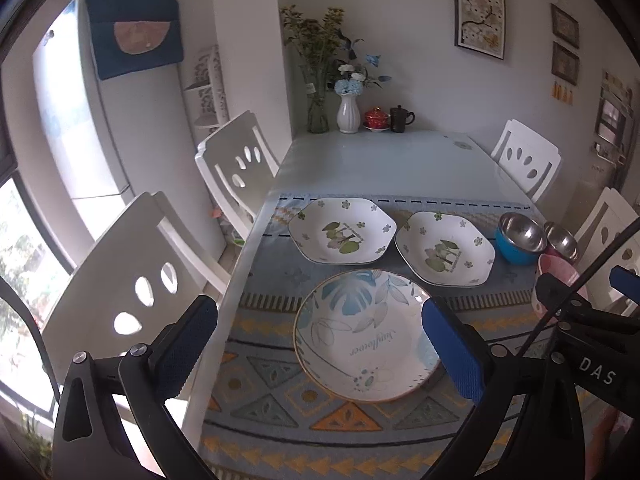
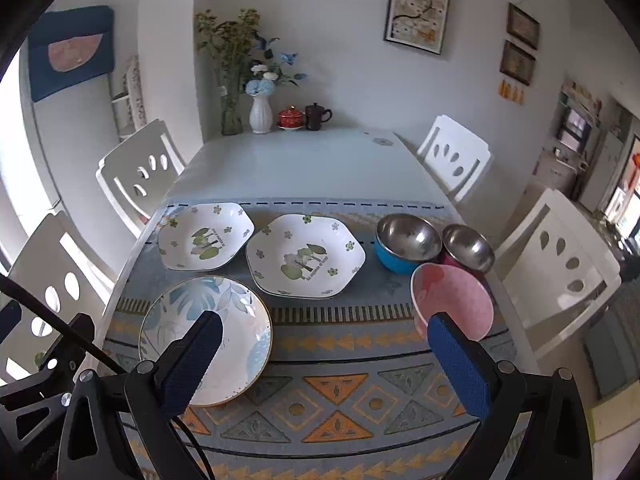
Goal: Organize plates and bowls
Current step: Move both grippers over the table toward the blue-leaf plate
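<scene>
A round plate with blue leaves [image 1: 366,336] [image 2: 236,332] lies nearest on the patterned mat. Behind it lie two white hexagonal plates, the left one [image 1: 342,230] [image 2: 204,236] and the right one [image 1: 446,254] [image 2: 306,256]. To their right stand a blue steel-lined bowl [image 1: 520,238] [image 2: 406,242], a smaller dark red steel-lined bowl [image 1: 562,240] [image 2: 468,248] and a pink bowl [image 2: 454,300], partly hidden in the left wrist view [image 1: 556,272]. My left gripper [image 1: 320,344] is open and empty above the round plate. My right gripper [image 2: 324,356] is open and empty, between the round plate and the pink bowl.
The mat [image 2: 336,396] covers the near half of a pale table [image 2: 296,164]. At the far end stand two flower vases [image 2: 260,114], a red lidded cup [image 2: 291,117] and a dark mug [image 2: 316,117]. White chairs [image 1: 132,280] [image 2: 560,264] flank both sides.
</scene>
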Demonstrator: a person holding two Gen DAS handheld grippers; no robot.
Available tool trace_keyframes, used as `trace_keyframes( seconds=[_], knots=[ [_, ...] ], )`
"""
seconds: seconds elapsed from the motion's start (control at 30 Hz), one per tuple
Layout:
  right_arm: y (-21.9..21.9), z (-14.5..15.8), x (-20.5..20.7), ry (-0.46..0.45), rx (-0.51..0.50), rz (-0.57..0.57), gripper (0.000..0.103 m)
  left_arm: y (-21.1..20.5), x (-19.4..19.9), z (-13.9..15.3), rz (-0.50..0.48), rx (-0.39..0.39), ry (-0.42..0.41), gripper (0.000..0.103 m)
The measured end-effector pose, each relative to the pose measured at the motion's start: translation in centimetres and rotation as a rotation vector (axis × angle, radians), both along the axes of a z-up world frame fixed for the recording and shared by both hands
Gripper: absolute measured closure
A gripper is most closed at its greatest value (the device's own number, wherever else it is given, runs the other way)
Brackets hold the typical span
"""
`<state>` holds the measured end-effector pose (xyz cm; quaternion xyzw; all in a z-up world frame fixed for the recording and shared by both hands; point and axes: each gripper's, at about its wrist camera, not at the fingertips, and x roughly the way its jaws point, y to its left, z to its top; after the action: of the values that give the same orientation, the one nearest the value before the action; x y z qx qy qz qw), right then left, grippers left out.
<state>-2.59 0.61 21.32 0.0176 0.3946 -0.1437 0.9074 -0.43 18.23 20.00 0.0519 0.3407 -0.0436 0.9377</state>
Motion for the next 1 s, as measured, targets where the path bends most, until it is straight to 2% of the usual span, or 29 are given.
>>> trace_keyframes(
  seconds=[0.23, 0.43, 0.63, 0.87, 1.0],
  knots=[
    [-0.1, 0.0, 0.1, 0.002, -0.010, -0.053, 0.001, 0.3, 2.0, -1.2, -0.067, -0.026, 0.040, 0.001],
    [-0.1, 0.2, 0.6, -0.002, -0.016, -0.061, 0.001, 0.0, 2.9, -1.2, -0.104, -0.027, 0.032, 0.001],
    [0.5, -0.2, 2.1, 0.012, -0.002, -0.045, 0.001, 1.5, 4.4, -1.5, -0.079, -0.042, 0.049, 0.001],
    [0.8, -2.5, 4.0, 0.085, 0.039, -0.013, 0.001, 3.0, 6.0, -3.1, -0.031, -0.055, 0.112, 0.001],
    [1.1, -3.1, 5.0, 0.106, 0.034, 0.001, 0.001, 3.0, 6.6, -3.5, -0.028, -0.055, 0.118, 0.001]
  ],
)
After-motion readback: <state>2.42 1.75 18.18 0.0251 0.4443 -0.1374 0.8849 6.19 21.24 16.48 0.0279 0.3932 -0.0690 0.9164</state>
